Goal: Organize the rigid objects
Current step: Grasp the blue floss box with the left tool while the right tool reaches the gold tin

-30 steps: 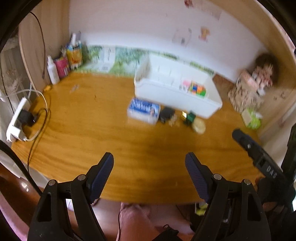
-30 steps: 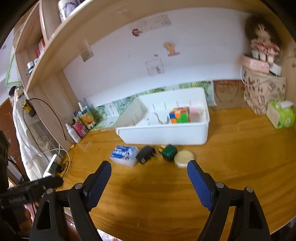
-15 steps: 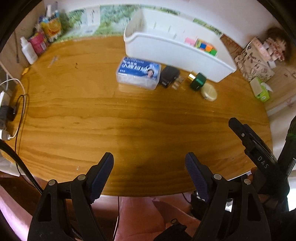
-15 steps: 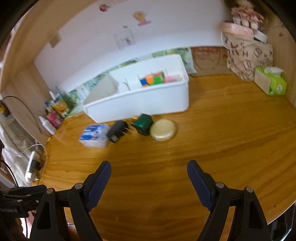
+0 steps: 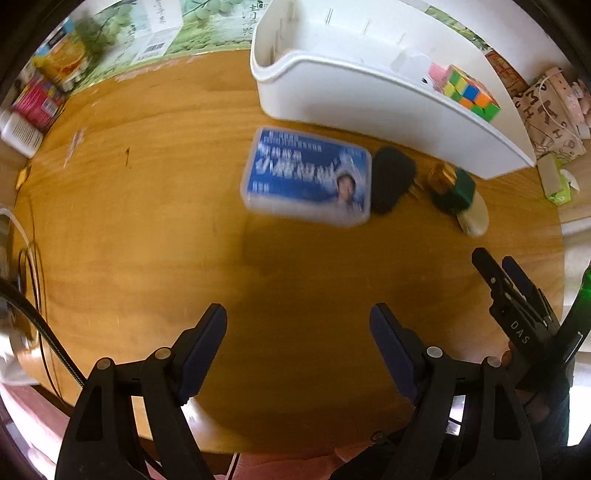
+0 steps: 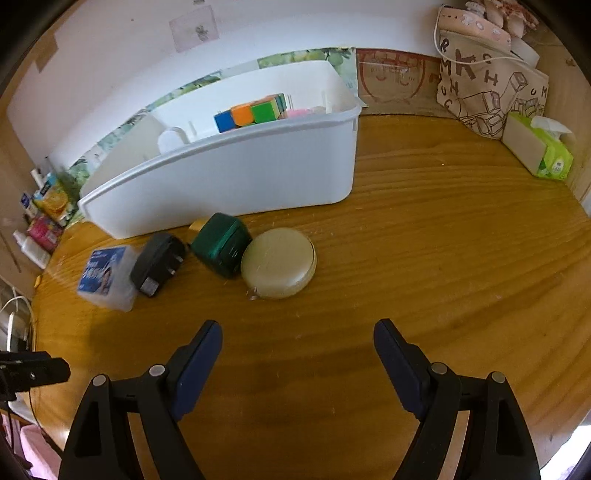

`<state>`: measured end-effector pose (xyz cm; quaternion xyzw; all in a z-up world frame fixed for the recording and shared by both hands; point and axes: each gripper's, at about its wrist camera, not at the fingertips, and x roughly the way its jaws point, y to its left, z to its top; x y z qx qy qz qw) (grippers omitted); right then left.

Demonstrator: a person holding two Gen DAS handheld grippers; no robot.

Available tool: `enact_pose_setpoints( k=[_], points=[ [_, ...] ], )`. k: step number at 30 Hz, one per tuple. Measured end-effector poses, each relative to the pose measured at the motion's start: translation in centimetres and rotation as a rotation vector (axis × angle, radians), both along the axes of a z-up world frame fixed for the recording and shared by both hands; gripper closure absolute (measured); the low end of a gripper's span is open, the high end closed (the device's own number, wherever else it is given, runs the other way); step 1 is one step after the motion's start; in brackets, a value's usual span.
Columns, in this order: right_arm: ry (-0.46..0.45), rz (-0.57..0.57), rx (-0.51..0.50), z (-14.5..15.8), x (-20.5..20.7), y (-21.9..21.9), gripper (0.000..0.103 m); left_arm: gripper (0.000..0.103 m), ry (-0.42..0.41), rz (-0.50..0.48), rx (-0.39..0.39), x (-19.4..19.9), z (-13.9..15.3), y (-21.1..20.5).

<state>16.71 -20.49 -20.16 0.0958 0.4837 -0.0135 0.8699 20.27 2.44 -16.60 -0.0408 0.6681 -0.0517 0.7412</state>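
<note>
On the wooden desk a row of loose items lies in front of a white bin (image 5: 369, 99) (image 6: 236, 177): a clear box with a blue label (image 5: 306, 175) (image 6: 105, 275), a black plug adapter (image 5: 391, 177) (image 6: 157, 264), a dark green bottle with a gold cap (image 5: 452, 186) (image 6: 219, 243) and a round cream tin (image 5: 474, 218) (image 6: 279, 262). A colourful puzzle cube (image 5: 471, 92) (image 6: 251, 112) sits inside the bin. My left gripper (image 5: 297, 336) hangs open above bare wood, short of the blue-label box. My right gripper (image 6: 297, 345) is open too, short of the cream tin.
Bottles and packets (image 5: 40, 96) crowd the back left corner. A printed bag (image 6: 487, 85) and a green tissue pack (image 6: 539, 151) stand at the right. Cables and a charger (image 5: 14, 258) lie at the left desk edge. A green-printed carton (image 5: 162, 26) leans on the wall.
Both grippers have dropped and tipped downward toward the desk, so the row of items and the bin look larger and nearer. Neither gripper's jaws have changed.
</note>
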Motion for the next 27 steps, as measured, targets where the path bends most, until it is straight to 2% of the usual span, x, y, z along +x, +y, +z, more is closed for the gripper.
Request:
enact_pose_setpoints(
  k=[7, 15, 22, 27],
  points=[
    [0.041, -0.037, 0.003, -1.3, 3.1, 0.3, 0.018, 0.021, 0.017, -0.040, -0.008, 3.7, -0.4, -0.5],
    [0.039, -0.039, -0.059, -1.6, 5.2, 0.7, 0.018, 0.020, 0.050, -0.073, -0.010, 6.2, -1.2, -1.3],
    [0.053, -0.044, -0.121, -1.9, 6.6, 1.1, 0.018, 0.018, 0.062, -0.102, 0.014, 7.9, -1.7, -2.9],
    [0.065, -0.048, -0.135, -2.1, 6.7, 1.2, 0.018, 0.011, 0.075, -0.119, 0.006, 9.5, -2.7, -4.2]
  ],
)
